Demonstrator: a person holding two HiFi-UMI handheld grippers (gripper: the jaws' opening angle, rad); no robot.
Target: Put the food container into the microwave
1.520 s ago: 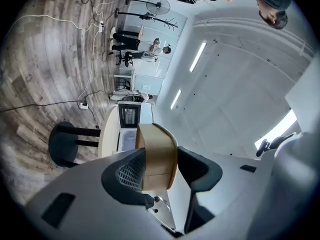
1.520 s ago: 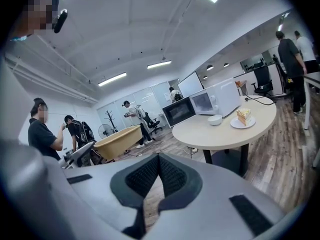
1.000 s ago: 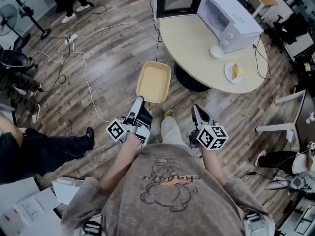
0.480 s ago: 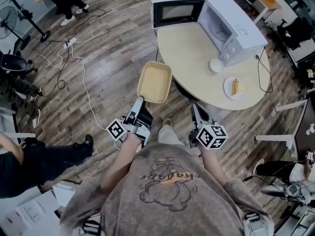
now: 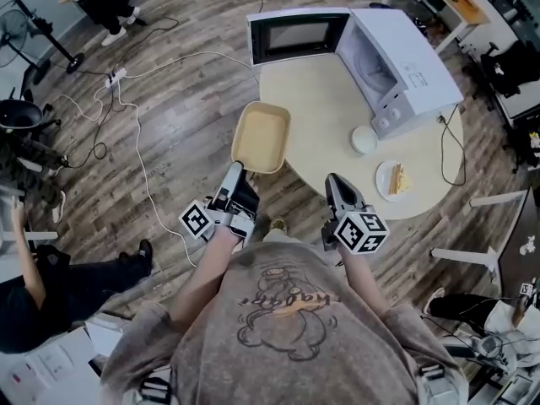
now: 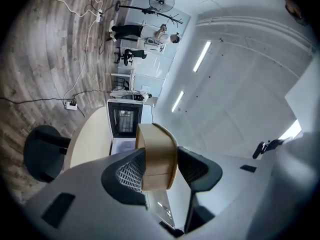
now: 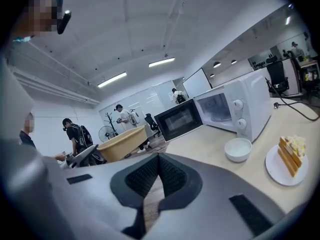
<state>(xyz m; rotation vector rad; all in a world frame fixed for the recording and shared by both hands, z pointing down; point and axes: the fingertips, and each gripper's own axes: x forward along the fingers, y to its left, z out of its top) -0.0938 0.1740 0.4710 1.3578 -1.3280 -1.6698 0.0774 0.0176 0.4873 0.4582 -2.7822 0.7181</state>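
A beige food container (image 5: pixel 261 137) hangs in the air over the near edge of the round table (image 5: pixel 325 99), held by its rim in my left gripper (image 5: pixel 234 175), which is shut on it. The same container (image 6: pixel 157 154) fills the space between the jaws in the left gripper view and appears at left as the container (image 7: pixel 122 143) in the right gripper view. The white microwave (image 5: pixel 396 57) stands at the table's far side with its door (image 5: pixel 295 34) swung wide open. My right gripper (image 5: pixel 336 186) is shut and empty, low beside the table.
On the table sit a small white bowl (image 5: pixel 364 139) and a plate with a cake slice (image 5: pixel 393 180). Cables (image 5: pixel 126 83) run across the wooden floor at left. People stand and sit at the left and far edges. Desks and chairs crowd the right side.
I have moved closer to the table. The container in my left gripper now reaches over the table's near edge. The right gripper stays shut and low.
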